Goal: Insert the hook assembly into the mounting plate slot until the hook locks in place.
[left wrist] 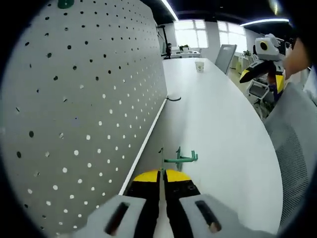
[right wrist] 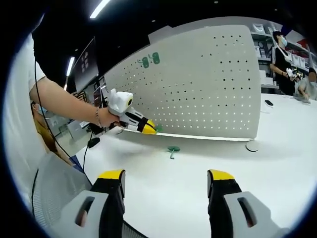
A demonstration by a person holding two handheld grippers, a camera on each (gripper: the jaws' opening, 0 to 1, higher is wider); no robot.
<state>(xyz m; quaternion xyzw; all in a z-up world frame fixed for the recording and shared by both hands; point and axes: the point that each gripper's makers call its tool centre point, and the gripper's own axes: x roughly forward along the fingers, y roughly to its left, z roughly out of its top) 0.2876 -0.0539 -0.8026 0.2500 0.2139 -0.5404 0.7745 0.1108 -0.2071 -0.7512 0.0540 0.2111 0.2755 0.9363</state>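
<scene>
I see a long white tabletop running toward bright windows, ceiling strip lights overhead. A paper cup sits near its far end, a grey chair just beyond the edge.

surface: white table | standing on it: grey pegboard, upright along its edge | lying on it: green hook just in front of the board's foot; another green hook near the board's base | far end: paper cup
</scene>
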